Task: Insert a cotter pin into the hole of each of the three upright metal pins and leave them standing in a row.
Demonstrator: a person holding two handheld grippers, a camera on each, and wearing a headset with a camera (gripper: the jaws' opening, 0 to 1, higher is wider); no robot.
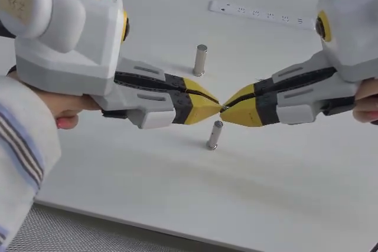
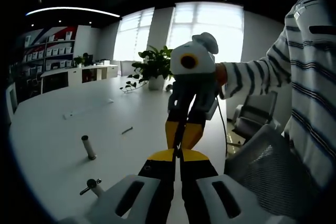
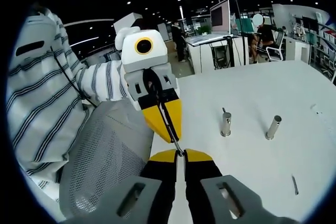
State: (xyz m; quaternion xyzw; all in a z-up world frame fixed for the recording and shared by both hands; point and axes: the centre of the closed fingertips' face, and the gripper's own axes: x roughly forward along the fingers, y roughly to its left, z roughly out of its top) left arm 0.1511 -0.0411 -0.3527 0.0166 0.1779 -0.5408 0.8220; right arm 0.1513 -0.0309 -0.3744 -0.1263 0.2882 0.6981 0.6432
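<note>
My left gripper [image 1: 214, 103] and right gripper [image 1: 229, 110] meet tip to tip above the white table [image 1: 142, 169]. Both are shut, and a thin cotter pin [image 3: 175, 141] is pinched where the tips touch. In the head view, one upright metal pin [image 1: 201, 60] stands behind the tips and another [image 1: 214, 135] just in front of them. The left gripper view has a plain upright pin [image 2: 88, 147] and a nearer pin with a cross piece through its top [image 2: 93, 184]. The right gripper view holds two standing pins [image 3: 226, 123] [image 3: 273, 127].
A white power strip [image 1: 260, 15] lies at the far side of the table. A loose cotter pin [image 2: 127, 129] rests on the tabletop, and another [image 3: 295, 184] lies near the right gripper. A mesh office chair [image 3: 105, 150] stands at the table's edge beside the person.
</note>
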